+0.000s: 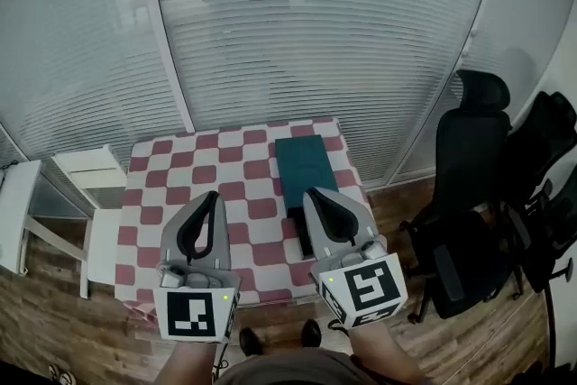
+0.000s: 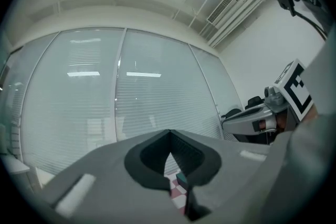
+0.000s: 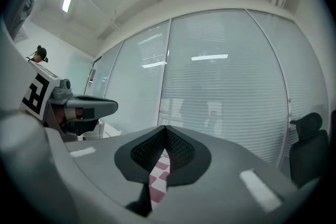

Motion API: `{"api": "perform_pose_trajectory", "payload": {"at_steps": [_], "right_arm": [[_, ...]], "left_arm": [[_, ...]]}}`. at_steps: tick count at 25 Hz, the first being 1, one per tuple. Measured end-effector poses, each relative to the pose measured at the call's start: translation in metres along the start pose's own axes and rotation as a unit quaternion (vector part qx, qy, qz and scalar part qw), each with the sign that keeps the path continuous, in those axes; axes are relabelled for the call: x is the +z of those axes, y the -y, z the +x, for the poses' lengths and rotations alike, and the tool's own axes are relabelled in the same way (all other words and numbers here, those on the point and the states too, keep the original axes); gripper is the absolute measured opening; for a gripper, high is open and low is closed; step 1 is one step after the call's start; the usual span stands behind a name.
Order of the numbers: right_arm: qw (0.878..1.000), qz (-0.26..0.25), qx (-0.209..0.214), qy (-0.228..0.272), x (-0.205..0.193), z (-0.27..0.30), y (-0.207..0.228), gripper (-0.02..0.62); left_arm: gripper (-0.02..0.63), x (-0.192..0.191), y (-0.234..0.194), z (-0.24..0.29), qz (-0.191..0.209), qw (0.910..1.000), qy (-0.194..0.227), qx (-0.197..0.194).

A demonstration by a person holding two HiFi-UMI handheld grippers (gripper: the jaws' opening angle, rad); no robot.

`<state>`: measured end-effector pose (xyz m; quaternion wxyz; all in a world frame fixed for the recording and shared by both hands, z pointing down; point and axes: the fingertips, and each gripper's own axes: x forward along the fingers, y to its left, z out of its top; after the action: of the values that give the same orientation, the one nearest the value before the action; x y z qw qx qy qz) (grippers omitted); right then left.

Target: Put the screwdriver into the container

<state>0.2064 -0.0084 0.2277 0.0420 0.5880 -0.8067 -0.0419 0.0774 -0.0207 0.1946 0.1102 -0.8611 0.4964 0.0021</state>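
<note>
Grey L gripper (image 1: 211, 197) & R gripper (image 1: 315, 192) both closed, empty, above checkered table (image 1: 180, 167), teal container (image 1: 306, 162)

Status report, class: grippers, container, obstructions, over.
Left gripper shut, empty. Right gripper shut, empty. Teal container on checkered table; screwdriver not in view. No obstruction seen.

No legible text, label, brand or number in any view. The cubes (image 1: 200, 314) on the left gripper (image 1: 213, 195) and right gripper (image 1: 314, 192) carry only black-and-white square markers.
</note>
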Motion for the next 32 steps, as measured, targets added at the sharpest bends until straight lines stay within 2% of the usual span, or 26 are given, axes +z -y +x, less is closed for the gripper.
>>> {"api": "perform_pose_trajectory", "payload": {"at_steps": [12, 17, 24, 32], "right_arm": [[1.000, -0.018, 0.005, 0.011, 0.016, -0.001, -0.017, 0.023], [1.000, -0.017, 0.002, 0.010, 0.013, -0.002, -0.018, 0.023], [1.000, -0.020, 0.003, 0.007, 0.009, -0.004, -0.019, 0.023], [1.000, -0.023, 0.009, 0.004, 0.007, 0.000, -0.023, 0.023]], "left_arm": [[0.001, 0.017, -0.003, -0.010, 0.001, 0.9998, 0.018, -0.004], [0.000, 0.009, -0.005, -0.011, 0.004, 1.0000, 0.006, -0.002], [0.000, 0.009, -0.001, -0.011, -0.007, 0.9998, 0.016, -0.009], [0.000, 0.007, -0.005, -0.010, 0.003, 0.9999, 0.012, -0.009]]}}
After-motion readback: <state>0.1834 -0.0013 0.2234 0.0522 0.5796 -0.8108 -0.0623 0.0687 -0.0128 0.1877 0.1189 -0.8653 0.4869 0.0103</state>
